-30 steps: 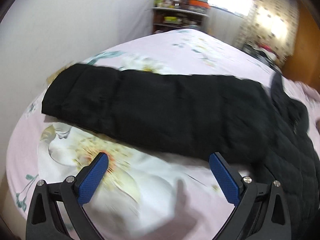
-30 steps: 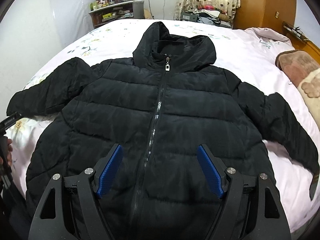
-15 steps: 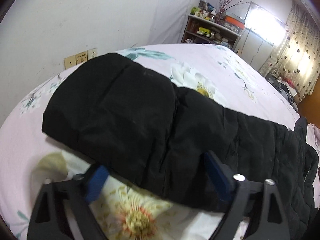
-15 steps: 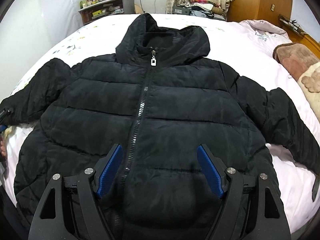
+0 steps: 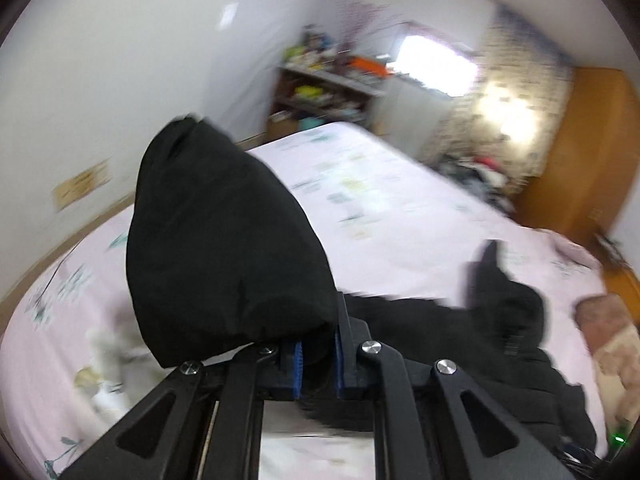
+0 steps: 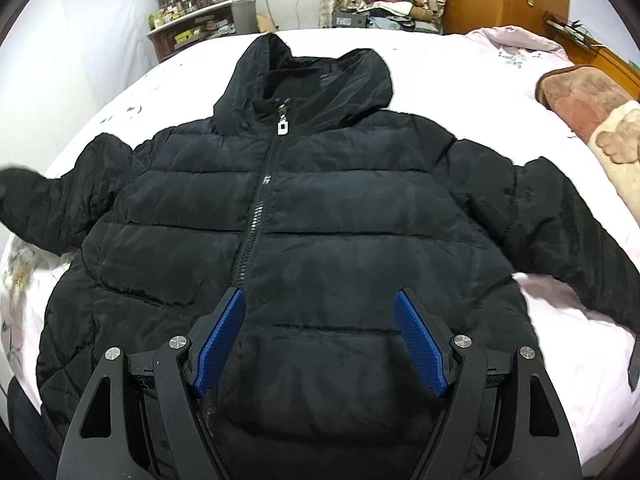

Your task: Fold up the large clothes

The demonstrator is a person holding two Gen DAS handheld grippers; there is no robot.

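A black hooded puffer jacket [image 6: 320,216] lies face up, zipped, on the pink floral bed [image 6: 480,80]. My left gripper [image 5: 316,364] is shut on the jacket's left sleeve [image 5: 224,240] and holds its cuff end lifted off the bed; the rest of the jacket [image 5: 500,320] lies to the right. In the right wrist view that sleeve [image 6: 48,204] rises at the far left. My right gripper [image 6: 320,340] is open and empty over the jacket's lower front, near the hem.
A brown and cream blanket [image 6: 592,108] lies at the bed's right side. A cluttered shelf [image 6: 200,28] and curtains stand beyond the bed. A wooden wardrobe [image 5: 580,152] is at the back right. A white wall [image 5: 100,80] runs along the left.
My left gripper went from open in front of the sleeve to shut on it, and has lifted the sleeve off the bed. My right gripper moved slightly closer over the jacket, still open.
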